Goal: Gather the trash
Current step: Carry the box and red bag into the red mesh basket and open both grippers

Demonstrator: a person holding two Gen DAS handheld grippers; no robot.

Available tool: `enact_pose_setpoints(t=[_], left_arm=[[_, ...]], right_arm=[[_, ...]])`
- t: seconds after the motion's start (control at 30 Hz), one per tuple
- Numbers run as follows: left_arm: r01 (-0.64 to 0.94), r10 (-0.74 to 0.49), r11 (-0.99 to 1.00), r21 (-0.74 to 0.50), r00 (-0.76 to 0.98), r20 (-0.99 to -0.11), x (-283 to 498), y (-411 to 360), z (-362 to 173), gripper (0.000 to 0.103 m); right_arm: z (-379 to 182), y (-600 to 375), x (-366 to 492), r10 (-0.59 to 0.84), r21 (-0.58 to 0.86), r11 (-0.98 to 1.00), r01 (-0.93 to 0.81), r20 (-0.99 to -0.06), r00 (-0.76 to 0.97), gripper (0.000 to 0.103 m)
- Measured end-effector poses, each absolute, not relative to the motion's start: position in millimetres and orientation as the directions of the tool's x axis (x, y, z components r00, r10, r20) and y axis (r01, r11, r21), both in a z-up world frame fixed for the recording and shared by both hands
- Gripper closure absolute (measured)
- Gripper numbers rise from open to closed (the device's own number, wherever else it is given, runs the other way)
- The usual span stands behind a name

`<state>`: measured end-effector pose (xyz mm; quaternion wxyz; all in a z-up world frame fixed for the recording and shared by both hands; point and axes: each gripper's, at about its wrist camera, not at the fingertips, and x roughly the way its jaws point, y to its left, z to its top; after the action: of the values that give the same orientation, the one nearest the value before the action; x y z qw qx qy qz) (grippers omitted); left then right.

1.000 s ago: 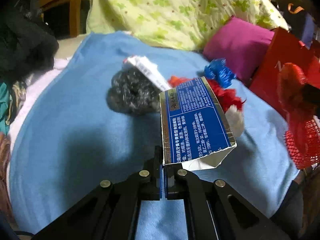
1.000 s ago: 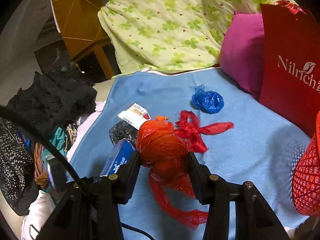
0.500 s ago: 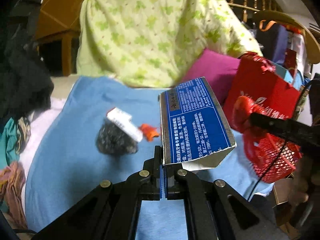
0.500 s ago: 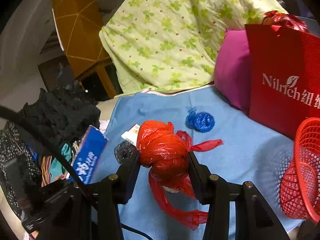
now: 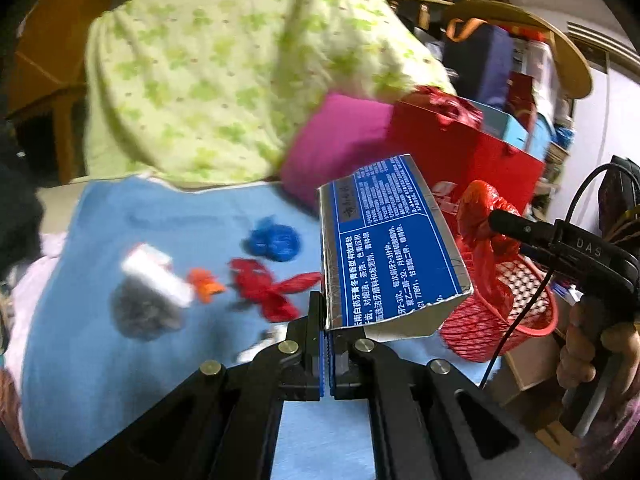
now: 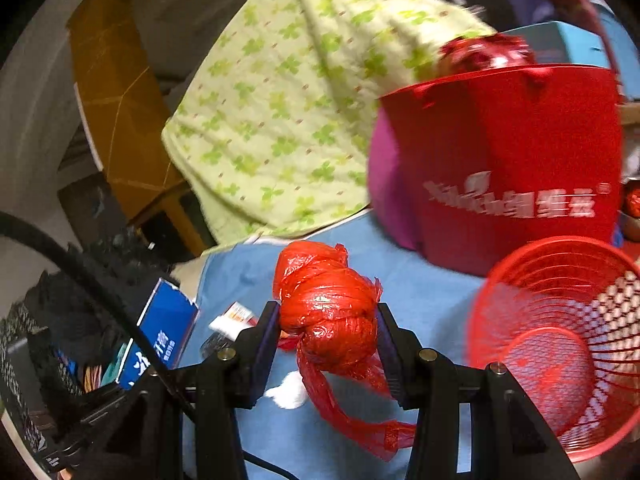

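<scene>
My left gripper [image 5: 328,344] is shut on the lower edge of a blue and silver carton [image 5: 384,240], held up above the blue bed sheet [image 5: 120,360]. My right gripper [image 6: 326,332] is shut on a knotted red plastic bag [image 6: 328,312] whose tail hangs below the fingers. A red mesh basket [image 6: 560,340] stands just right of that bag, its mouth facing me. In the left wrist view the same basket [image 5: 516,320] sits past the carton, with the red bag [image 5: 480,216] and the right gripper above it. The blue carton [image 6: 164,332] also shows at the left of the right wrist view.
On the sheet lie a blue bag [image 5: 276,240], a red bag scrap [image 5: 272,288], an orange scrap [image 5: 204,280], a white box [image 5: 156,276] and a dark grey wad [image 5: 140,312]. A red paper bag [image 6: 508,168], magenta pillow [image 5: 340,144] and green quilt [image 6: 288,120] stand behind.
Both grippers have lifted and swung right, each keeping its load. The red basket has come from the frame edge to close beside the red bag, and the sheet's litter has slid left and lower.
</scene>
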<state>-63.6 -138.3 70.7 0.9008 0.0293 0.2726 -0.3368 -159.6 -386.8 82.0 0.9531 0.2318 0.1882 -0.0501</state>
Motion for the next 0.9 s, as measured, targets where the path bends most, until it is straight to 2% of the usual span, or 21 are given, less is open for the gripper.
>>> enact_pose_setpoints(t=[0.23, 0.43, 0.53, 0.6, 0.67, 0.7, 0.73, 0.8, 0.87, 0.9], left_arm=[[0.726, -0.673, 0.673, -0.141, 0.522, -0.524, -66, -201, 71, 0.101], [0.803, -0.703, 0.588, -0.099, 0.447, -0.553, -76, -265, 72, 0.101], [0.841, -0.717, 0.536, -0.076, 0.406, -0.567, -84, -303, 73, 0.101], [0.855, -0.717, 0.515, -0.066, 0.387, -0.58, -87, -325, 71, 0.101], [0.867, -0.714, 0.494, -0.062, 0.364, -0.598, -89, -348, 66, 0.101], [0.873, -0.71, 0.485, -0.062, 0.351, -0.61, -88, -359, 63, 0.101], [0.872, -0.698, 0.487, -0.054, 0.351, -0.624, -87, -369, 59, 0.098], [0.865, -0.672, 0.5, -0.038, 0.36, -0.647, -84, -382, 53, 0.078], [0.852, -0.66, 0.522, -0.039, 0.374, -0.652, -83, -383, 48, 0.071], [0.85, -0.662, 0.524, -0.046, 0.373, -0.651, -84, -379, 47, 0.071]], right_arm=[[72, -453, -200, -0.095, 0.487, 0.83, 0.273, -0.359, 0.928, 0.053], [58, -500, -227, -0.141, 0.541, 0.777, 0.321, -0.348, 0.927, 0.053], [52, -516, -238, -0.163, 0.556, 0.756, 0.346, -0.352, 0.922, 0.05], [48, -528, -247, -0.16, 0.592, 0.731, 0.34, -0.336, 0.928, 0.039], [44, -539, -257, -0.173, 0.623, 0.704, 0.34, -0.314, 0.934, 0.033], [43, -543, -260, -0.177, 0.632, 0.696, 0.34, -0.308, 0.935, 0.033], [42, -545, -262, -0.179, 0.637, 0.692, 0.34, -0.305, 0.935, 0.033], [42, -550, -268, -0.191, 0.636, 0.688, 0.349, -0.305, 0.933, 0.033], [41, -551, -271, -0.198, 0.632, 0.69, 0.353, -0.305, 0.932, 0.033], [42, -551, -272, -0.197, 0.631, 0.692, 0.35, -0.302, 0.933, 0.033]])
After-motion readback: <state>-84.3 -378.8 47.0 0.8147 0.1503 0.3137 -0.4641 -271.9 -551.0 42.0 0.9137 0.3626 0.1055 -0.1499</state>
